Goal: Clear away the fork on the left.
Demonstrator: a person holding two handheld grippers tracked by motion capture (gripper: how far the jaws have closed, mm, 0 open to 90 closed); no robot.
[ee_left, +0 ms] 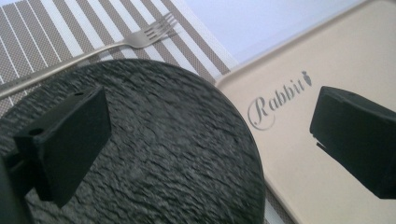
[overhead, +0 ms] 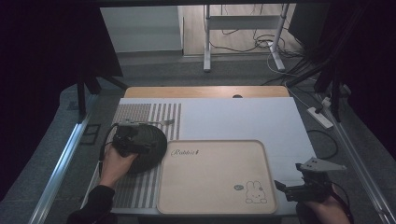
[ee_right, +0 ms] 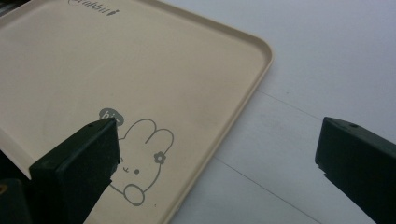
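Over the striped placemat, left side of the table: left gripper (overhead: 133, 140), jaws spread wide, nothing between them. One jaw hangs above the dark slate-textured round plate (ee_left: 154, 149), the other above the near edge of the beige tray (ee_left: 299, 154).

Item, plate: black, round, rough stone-like face, lying flat on the striped placemat (ee_left: 32, 37), its right rim touching or just beside the tray's left rim; which of the two cannot be told.

Item, fork (ee_left: 135, 39): metal, lying on the placemat just beyond the plate, tines toward the tray, apart from the plate.

Item, tray: rectangular, raised rim, printed "Rabbit" at the top and a rabbit drawing (ee_right: 140, 163) at the near right corner; bare inside.

Item, right gripper (overhead: 299, 186): jaws wide apart and empty, poised at the tray's near right corner, one jaw over the rabbit, the other over the white table cover (ee_right: 327, 60).

Handling note, as a judgement: the plate is thin and flat, so the left jaws probably need to come down at the rim, one under the lip, before closing. Grip squarely and lift level, since the rough slate may scrape the tray rim.
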